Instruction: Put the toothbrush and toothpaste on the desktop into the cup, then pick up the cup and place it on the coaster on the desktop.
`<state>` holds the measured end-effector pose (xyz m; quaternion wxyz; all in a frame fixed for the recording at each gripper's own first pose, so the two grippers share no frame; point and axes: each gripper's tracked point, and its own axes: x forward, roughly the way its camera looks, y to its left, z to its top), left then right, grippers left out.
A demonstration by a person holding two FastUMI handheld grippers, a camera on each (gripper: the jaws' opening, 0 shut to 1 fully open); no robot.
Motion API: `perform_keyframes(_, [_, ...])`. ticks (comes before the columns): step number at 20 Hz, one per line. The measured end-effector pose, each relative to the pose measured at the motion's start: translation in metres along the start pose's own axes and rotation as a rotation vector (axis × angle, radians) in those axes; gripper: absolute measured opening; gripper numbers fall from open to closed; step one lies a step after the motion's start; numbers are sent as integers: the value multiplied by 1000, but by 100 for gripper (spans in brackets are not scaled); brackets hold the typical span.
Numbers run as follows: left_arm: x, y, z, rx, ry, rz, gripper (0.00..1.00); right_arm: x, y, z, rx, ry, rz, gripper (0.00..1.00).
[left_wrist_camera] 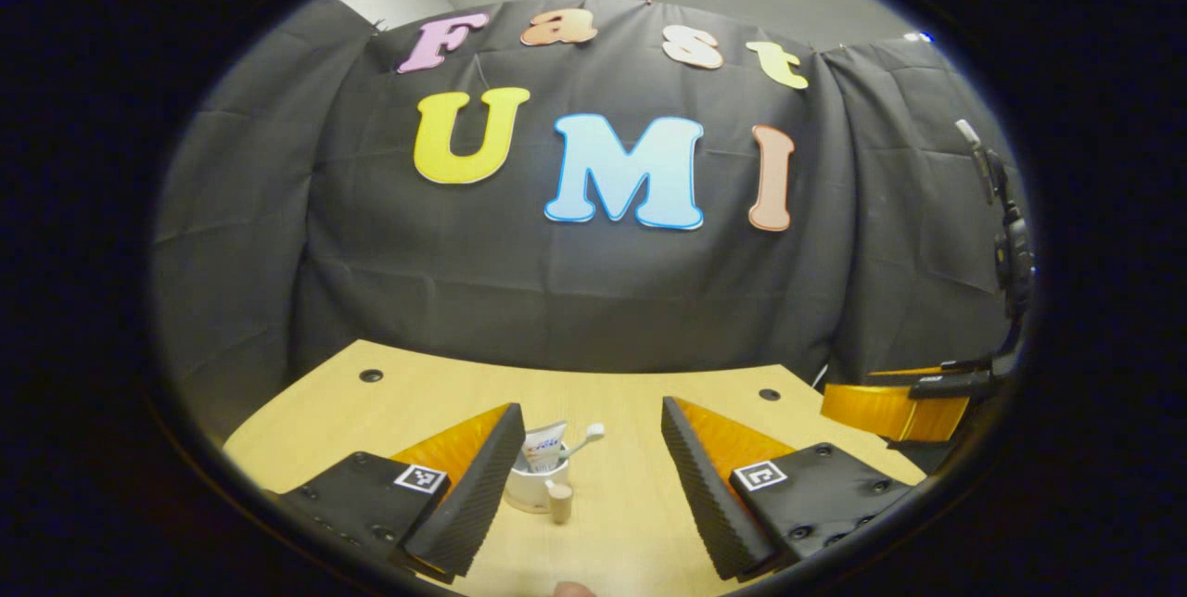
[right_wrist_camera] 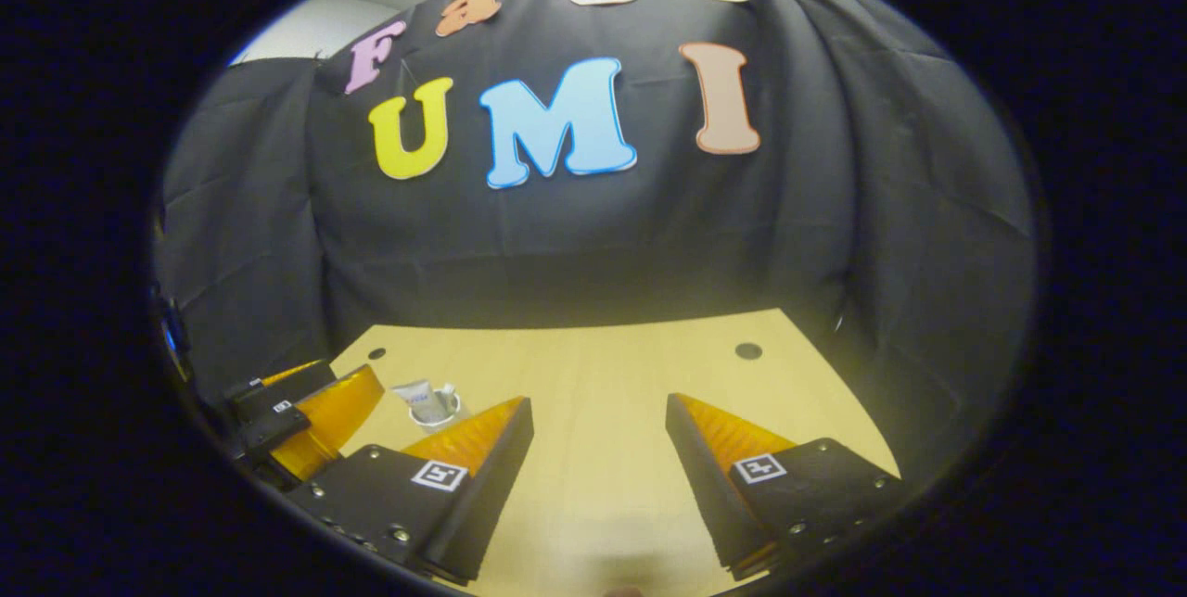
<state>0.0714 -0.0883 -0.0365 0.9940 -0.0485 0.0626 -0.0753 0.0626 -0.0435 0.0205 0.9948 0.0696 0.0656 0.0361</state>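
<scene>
A white cup (left_wrist_camera: 530, 489) stands on the wooden desktop (left_wrist_camera: 612, 393), with a toothpaste tube (left_wrist_camera: 545, 447) and a toothbrush (left_wrist_camera: 586, 437) upright inside it. A small wooden piece (left_wrist_camera: 559, 501) sits against the cup's front; I cannot tell whether it is a handle. My left gripper (left_wrist_camera: 592, 416) is open, and the cup lies just beside its left finger (left_wrist_camera: 482, 476), apart from it. My right gripper (right_wrist_camera: 599, 404) is open over bare desktop (right_wrist_camera: 603, 365) with nothing between its fingers. In the right gripper view the cup (right_wrist_camera: 434, 412) with the tube (right_wrist_camera: 415, 396) stands far left.
The right gripper (left_wrist_camera: 895, 407) shows at the desk's right edge in the left gripper view, below a dark stand (left_wrist_camera: 1006, 254). The left gripper (right_wrist_camera: 306, 412) shows far left in the right gripper view. Round holes (left_wrist_camera: 371, 375) (left_wrist_camera: 769, 394) mark the desk's far corners.
</scene>
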Motion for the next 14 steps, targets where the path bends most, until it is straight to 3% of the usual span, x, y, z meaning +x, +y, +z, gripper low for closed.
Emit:
perform_keyframes(4, [-13,-4,6,-52,-24,52,96,-14,-14,31,-104,-150,-1,89])
perform_keyframes(9, [-29,-1,5,-112,-38,105,94,-10,-14,31,-160,-171,37,88])
perform_keyframes(14, [-43,2,14,-107,-66,129,99,-10,-16,41,-189,-226,39,89])
